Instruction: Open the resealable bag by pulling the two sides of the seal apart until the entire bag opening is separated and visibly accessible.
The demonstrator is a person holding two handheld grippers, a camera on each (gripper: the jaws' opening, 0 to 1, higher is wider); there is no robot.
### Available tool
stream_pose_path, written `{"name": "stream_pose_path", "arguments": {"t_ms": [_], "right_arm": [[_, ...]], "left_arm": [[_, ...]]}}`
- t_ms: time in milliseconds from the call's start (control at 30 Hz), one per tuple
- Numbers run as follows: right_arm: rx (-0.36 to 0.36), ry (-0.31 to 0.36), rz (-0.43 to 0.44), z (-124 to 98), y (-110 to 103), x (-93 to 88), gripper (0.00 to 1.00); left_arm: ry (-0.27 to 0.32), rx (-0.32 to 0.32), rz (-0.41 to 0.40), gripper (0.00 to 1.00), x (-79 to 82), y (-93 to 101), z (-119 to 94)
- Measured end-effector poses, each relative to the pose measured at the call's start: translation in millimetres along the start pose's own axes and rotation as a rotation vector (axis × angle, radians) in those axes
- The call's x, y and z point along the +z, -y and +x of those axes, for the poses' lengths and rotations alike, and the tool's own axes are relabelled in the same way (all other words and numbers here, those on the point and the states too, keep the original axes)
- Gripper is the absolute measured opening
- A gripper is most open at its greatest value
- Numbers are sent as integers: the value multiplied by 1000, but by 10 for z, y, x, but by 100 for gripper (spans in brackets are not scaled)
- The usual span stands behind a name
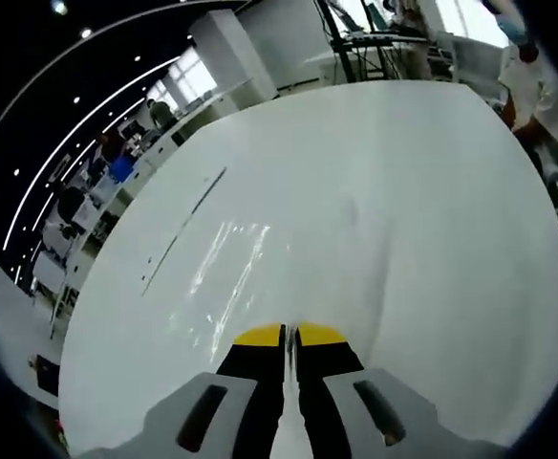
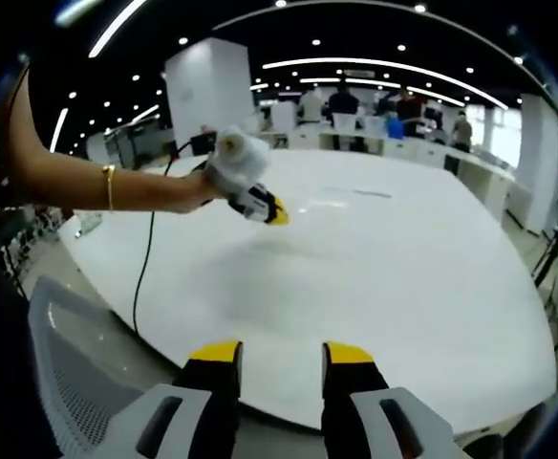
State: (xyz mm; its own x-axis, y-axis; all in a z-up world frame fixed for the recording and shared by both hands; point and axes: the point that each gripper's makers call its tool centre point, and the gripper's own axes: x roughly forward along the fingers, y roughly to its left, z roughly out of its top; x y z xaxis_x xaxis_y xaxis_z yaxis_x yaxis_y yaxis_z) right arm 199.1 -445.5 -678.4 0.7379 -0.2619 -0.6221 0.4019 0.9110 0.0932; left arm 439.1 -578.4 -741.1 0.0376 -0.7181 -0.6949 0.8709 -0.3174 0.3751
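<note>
A clear resealable bag lies flat on the white table, showing mostly as faint glints just ahead of my left gripper. The yellow-tipped jaws of that gripper stand together, shut, and I see nothing between them. In the right gripper view a person's hand holds the left gripper a little above the table, casting a shadow under it. My right gripper is open at the table's near edge, far from the bag, and holds nothing. The bag's seal is too faint to make out.
A thin dark line runs across the table beyond the bag. A black cable hangs from the left gripper over the table edge. A grey mesh chair stands at the near left. Desks and people are far behind.
</note>
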Motion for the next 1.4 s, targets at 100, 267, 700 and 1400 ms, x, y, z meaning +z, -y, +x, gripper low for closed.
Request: {"name": "stream_pose_path", "arguments": {"t_ms": [100, 267, 700, 1400], "right_arm": [[-3, 8, 2, 1, 15, 8, 29], [3, 10, 1, 12, 0, 11, 29], [18, 27, -12, 15, -55, 70, 29], [-7, 79, -56, -108, -27, 270, 30]], "left_arm": [[-13, -9, 6, 6, -28, 12, 9], [-30, -30, 5, 14, -121, 48, -46], [9, -79, 14, 24, -221, 156, -324], [218, 24, -194, 34, -234, 34, -1655]]}}
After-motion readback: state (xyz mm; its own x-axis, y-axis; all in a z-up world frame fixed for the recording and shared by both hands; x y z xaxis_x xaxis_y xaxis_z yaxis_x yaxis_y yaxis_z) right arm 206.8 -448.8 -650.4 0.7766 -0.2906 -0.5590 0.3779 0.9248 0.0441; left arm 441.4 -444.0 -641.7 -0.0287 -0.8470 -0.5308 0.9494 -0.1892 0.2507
